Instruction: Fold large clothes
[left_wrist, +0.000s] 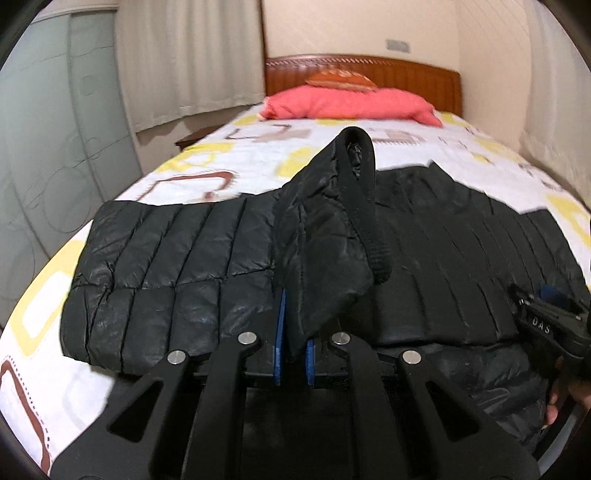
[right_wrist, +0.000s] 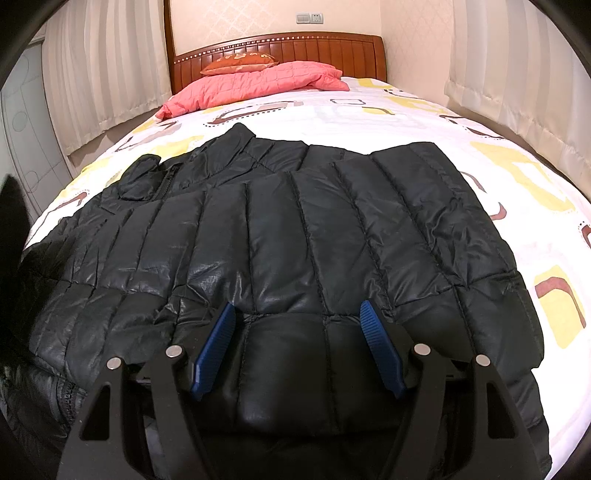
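A black jacket lies across the bed. The left gripper has its jaws clamped on a sleeve sticking up between them. The right gripper rests on the jacket, jaws spread wide.

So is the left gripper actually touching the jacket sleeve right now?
Touching. The left wrist view shows the left gripper shut on the sleeve, black fabric pinched between its blue pads.

Ahead of me the bed wore a white sheet with yellow and brown squares. At its wooden headboard lay a pink quilt, an orange cushion atop. Curtains, I think, flanked it.
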